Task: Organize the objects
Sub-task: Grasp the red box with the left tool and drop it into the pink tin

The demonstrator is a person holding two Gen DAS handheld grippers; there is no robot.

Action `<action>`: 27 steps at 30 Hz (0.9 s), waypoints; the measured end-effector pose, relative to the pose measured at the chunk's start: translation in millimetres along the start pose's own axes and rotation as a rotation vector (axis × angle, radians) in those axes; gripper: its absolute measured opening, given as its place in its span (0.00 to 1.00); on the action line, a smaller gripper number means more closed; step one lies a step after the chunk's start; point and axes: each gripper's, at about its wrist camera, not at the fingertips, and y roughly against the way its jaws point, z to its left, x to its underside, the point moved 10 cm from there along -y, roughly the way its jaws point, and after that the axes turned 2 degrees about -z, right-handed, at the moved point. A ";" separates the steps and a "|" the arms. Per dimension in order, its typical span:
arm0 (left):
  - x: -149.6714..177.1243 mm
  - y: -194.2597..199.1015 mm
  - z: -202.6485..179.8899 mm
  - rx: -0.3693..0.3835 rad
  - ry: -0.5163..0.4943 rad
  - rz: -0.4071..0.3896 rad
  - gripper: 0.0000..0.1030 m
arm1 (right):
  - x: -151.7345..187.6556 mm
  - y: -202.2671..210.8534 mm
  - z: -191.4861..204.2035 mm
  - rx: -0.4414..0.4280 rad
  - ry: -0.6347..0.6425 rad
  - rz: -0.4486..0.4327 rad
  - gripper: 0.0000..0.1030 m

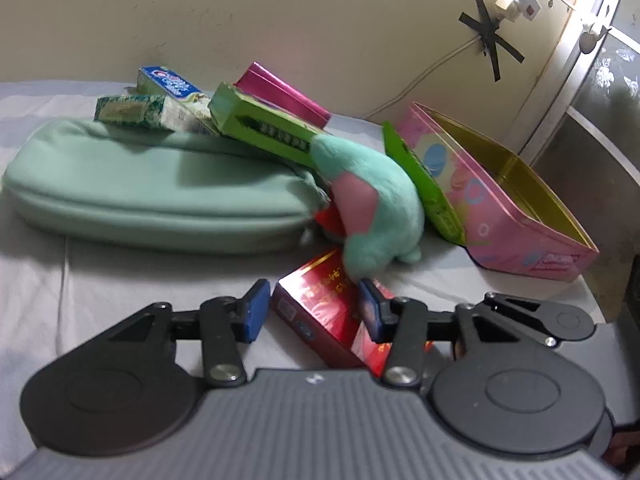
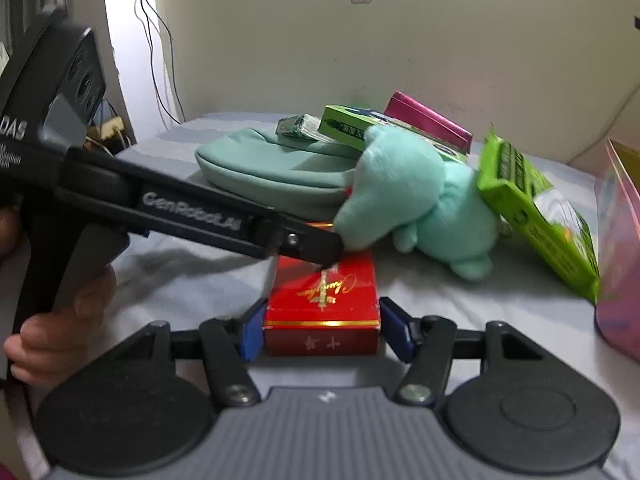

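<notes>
Red box (image 2: 322, 312) lies flat on the grey sheet (image 2: 180, 280), between the right gripper (image 2: 322, 330) pads, jaws apart. Left gripper (image 1: 310, 312) straddles its far corner; grip cannot be confirmed.

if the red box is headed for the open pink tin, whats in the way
Two things. The teal plush toy lies against the far end of the red box, and past it a green box leans on the near wall of the pink tin. A path lifted over both looks free.
</notes>
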 end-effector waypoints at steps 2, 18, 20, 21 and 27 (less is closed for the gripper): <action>8.0 14.3 -13.0 0.003 0.020 -0.004 0.47 | 9.3 23.9 0.0 -0.015 0.003 -0.031 0.57; -101.0 -84.3 -235.6 0.125 -0.355 -0.170 0.52 | -51.9 140.6 -198.5 0.362 -0.112 -0.334 0.56; -101.7 -111.0 -239.0 0.113 -0.339 -0.140 0.52 | -49.4 132.1 -219.7 0.359 -0.150 -0.301 0.56; -101.6 -121.5 -238.3 0.106 -0.322 -0.123 0.52 | -47.4 123.2 -226.5 0.361 -0.159 -0.284 0.56; -94.6 -162.1 -237.1 0.065 -0.310 -0.050 0.56 | -30.0 103.1 -232.5 0.372 -0.174 -0.261 0.60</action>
